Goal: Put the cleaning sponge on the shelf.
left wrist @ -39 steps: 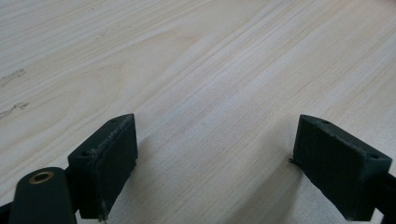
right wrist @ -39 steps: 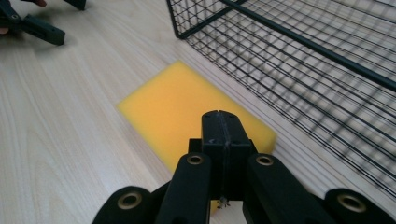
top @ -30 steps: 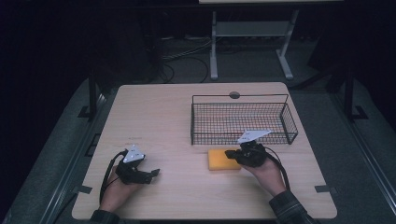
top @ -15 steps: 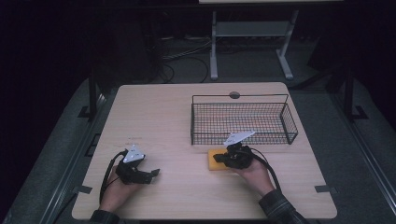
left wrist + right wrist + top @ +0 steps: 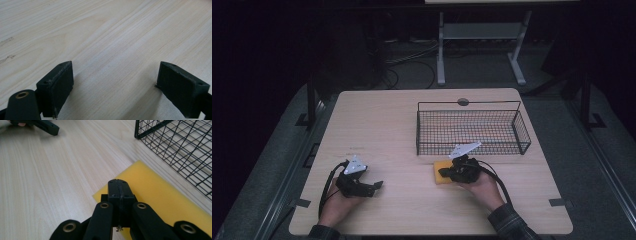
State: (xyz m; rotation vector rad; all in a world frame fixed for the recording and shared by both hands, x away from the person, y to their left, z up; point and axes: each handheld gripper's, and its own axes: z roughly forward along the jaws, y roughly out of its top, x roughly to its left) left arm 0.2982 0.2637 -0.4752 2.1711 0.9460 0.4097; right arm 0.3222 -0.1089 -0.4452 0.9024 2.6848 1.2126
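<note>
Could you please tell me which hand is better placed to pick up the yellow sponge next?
The right: its tongs sit shut directly over the yellow sponge, while the left tongs stand open over bare table.

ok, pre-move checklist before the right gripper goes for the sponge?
1. Right gripper jaws open for a grasp: not ok, they are pressed shut with nothing between.
2. Right gripper over the yellow sponge: ok.
3. Sponge flat on the table, outside the wire basket: ok.
4. Basket free to take it: ok, nothing seen inside.
5. Left gripper out of the way: ok, open, low over bare table.
</note>
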